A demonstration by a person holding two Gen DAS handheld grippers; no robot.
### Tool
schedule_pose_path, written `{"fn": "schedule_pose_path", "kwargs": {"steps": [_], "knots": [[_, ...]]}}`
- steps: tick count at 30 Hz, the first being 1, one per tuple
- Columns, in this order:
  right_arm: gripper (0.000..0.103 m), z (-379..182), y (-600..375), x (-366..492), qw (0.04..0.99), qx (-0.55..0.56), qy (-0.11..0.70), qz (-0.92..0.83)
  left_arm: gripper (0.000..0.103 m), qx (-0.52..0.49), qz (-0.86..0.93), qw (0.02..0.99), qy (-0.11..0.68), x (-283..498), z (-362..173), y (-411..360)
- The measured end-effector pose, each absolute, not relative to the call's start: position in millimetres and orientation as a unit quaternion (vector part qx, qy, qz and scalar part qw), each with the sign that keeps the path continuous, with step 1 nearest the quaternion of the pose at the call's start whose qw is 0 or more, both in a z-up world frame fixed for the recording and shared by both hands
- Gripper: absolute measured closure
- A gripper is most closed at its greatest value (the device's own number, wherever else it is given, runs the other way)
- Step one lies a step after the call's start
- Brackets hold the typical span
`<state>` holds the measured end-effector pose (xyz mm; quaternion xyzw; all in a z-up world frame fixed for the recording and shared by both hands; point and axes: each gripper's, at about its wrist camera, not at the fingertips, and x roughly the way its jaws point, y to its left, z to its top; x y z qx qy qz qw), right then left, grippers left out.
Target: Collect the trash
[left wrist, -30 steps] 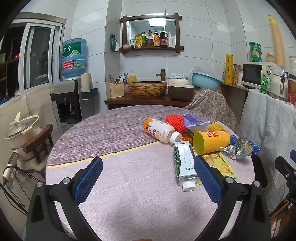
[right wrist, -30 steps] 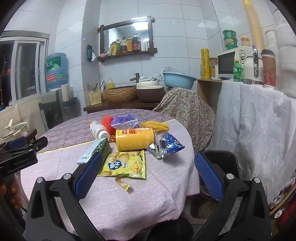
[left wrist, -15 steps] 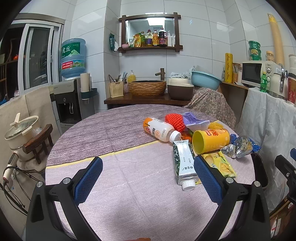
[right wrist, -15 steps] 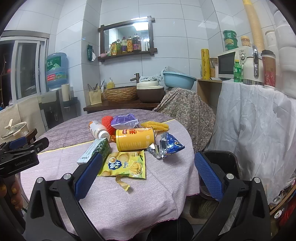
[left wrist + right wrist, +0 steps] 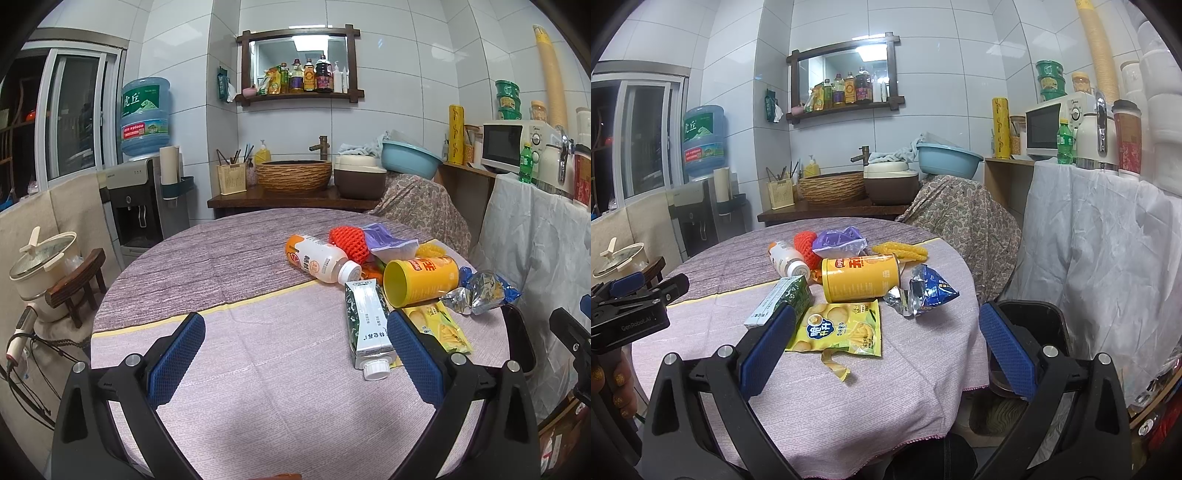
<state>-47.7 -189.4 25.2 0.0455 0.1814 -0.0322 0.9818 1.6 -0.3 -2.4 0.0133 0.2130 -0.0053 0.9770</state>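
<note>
A round table [image 5: 229, 373] under a lilac cloth holds a heap of trash on its far right side. Both claws hover over the near edge, empty. The left gripper [image 5: 291, 347] has its blue pads spread wide with only cloth between them. The right gripper [image 5: 882, 343] is spread just as wide.

In the heap, a carton [image 5: 364, 321] lies on its side, cap toward me, close beside the left gripper's right pad. Behind it lies a yellow can [image 5: 860, 278], open mouth facing left, touching the carton. A white bottle [image 5: 321, 260] lies behind that, with a red net [image 5: 349, 243] and a purple wrapper [image 5: 840, 242] beyond. A flat yellow bag [image 5: 842, 325] lies in front of the can, a torn strip trailing from it. A crumpled blue bag [image 5: 923, 291] sits to the right, near the table's edge. A dark bin [image 5: 1039, 325] stands on the floor just past that edge, partly behind the right gripper.

Nothing has been picked up yet. The risks, as I judge them: the can and bottle may roll if nudged from the side, possibly off the table. The flat bag hugs the cloth, so a pinch could snag cloth and drag the heap. The light blue bag could be knocked off and miss the bin.
</note>
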Motion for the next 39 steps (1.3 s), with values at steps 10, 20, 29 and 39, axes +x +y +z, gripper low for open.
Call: {"fn": "schedule_pose_path", "kwargs": {"steps": [10,20,29,39], "knots": [[0.005,25.6,-189.4,-48.2,0.982,0.045,0.181,-0.032,0.005,0.014,-0.006,0.977,0.213,-0.1,-2.5,-0.7],[0.005,25.8,-189.4,-48.1,0.982,0.044,0.181,-0.031,0.005,0.014,-0.005,0.977,0.213,0.1,-2.3,-1.0],[0.005,25.3,-189.4,-47.6,0.982,0.044,0.183,-0.030,0.005,0.015,-0.006,0.977,0.214,0.7,-0.3,-2.6],[0.005,23.4,-187.9,-46.4,0.982,0.040,0.184,-0.029,0.005,0.016,-0.006,0.977,0.214,0.6,-0.2,-2.5]]}}
